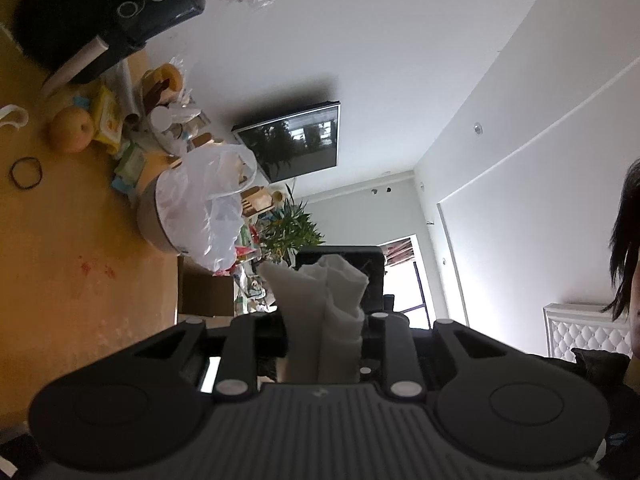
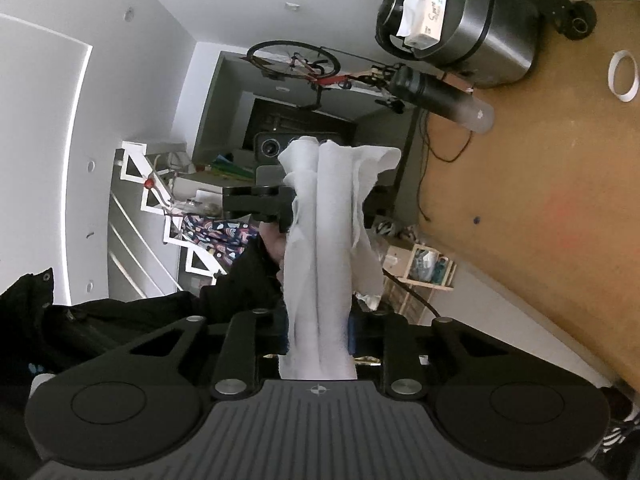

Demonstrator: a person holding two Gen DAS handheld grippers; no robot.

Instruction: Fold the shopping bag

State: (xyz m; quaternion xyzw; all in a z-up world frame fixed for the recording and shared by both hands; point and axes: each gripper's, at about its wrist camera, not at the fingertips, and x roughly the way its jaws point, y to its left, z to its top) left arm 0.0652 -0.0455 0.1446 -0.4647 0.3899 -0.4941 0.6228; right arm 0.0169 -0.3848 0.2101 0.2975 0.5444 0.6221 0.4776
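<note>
White, soft folds of the shopping bag (image 1: 324, 312) fill the gap of the left gripper (image 1: 322, 320), whose 2 fingers stand narrowly apart and clamp the bunched material, which runs from the gripper body forward past the fingertips. The right wrist view shows the same bag (image 2: 320, 248) gathered into a long vertical roll between the fingers of the right gripper (image 2: 318, 328), closed in against it on both sides; beyond its tips the other gripper (image 2: 260, 202) meets the roll from the left, with a hand (image 2: 274, 246) and black sleeve (image 2: 160, 308) behind it. So both tools hold 1 bundle from opposite ends, off the table.

Only the left view shows the yellow tabletop (image 1: 80, 280) with a pear (image 1: 72, 130), a black rubber band (image 1: 26, 173), a clear plastic bag (image 1: 208, 208) over a round tub, and a wall-mounted television (image 1: 294, 140).

Only the right view shows a rice cooker (image 2: 472, 28) topped by a tissue pack (image 2: 424, 16), a dark water bottle (image 2: 440, 98), a white tape ring (image 2: 622, 76) and a bicycle (image 2: 312, 66).
</note>
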